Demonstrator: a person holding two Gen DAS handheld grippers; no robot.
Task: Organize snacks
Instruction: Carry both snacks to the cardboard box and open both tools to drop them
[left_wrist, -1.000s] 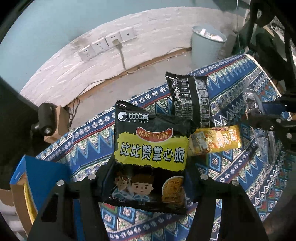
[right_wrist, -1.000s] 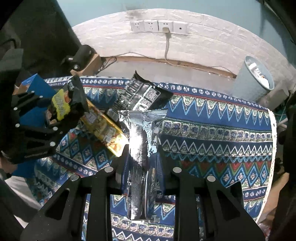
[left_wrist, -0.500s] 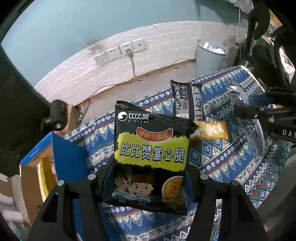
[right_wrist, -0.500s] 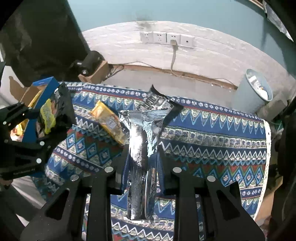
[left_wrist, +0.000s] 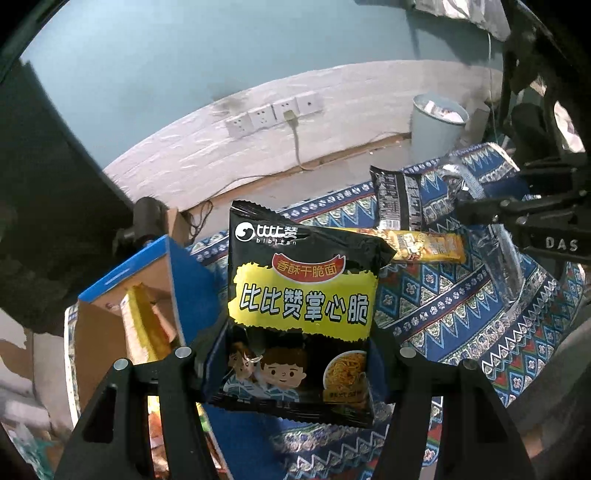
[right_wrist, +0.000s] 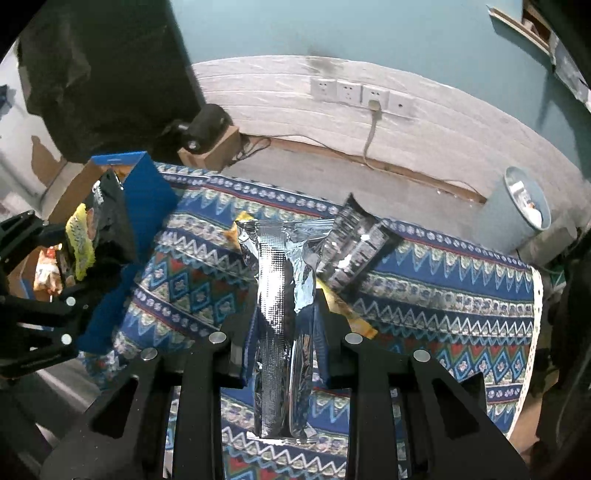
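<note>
Shifted since the earlier frames: both grippers and their packets now sit farther toward the blue cardboard box (left_wrist: 129, 325), which shows much more of its open inside than a second ago; the two packets on the cloth lie as before.

Left gripper (left_wrist: 295, 365): jaws closed on the lower part of a black-and-yellow noodle packet (left_wrist: 301, 306), held upright with its printed face to the camera. Packet hangs beside the blue wall of the box, above the edge of the patterned blue cloth (left_wrist: 461, 314).

Right gripper (right_wrist: 284, 343): jaws closed on a silver foil packet (right_wrist: 282, 295), held upright above the cloth (right_wrist: 443, 295), seam side showing.

On the cloth: black packet (left_wrist: 400, 197), printed back up, near the far edge; yellow snack bar (left_wrist: 424, 245) just in front of it, partly hidden behind the noodle packet.

Inside the box: a yellow packet (left_wrist: 147, 328); other contents too blurred to tell.

On the floor beyond the cloth: grey waste bin (left_wrist: 436, 129). On the wall: row of white sockets (left_wrist: 273, 112), one with a cable plugged in.
</note>
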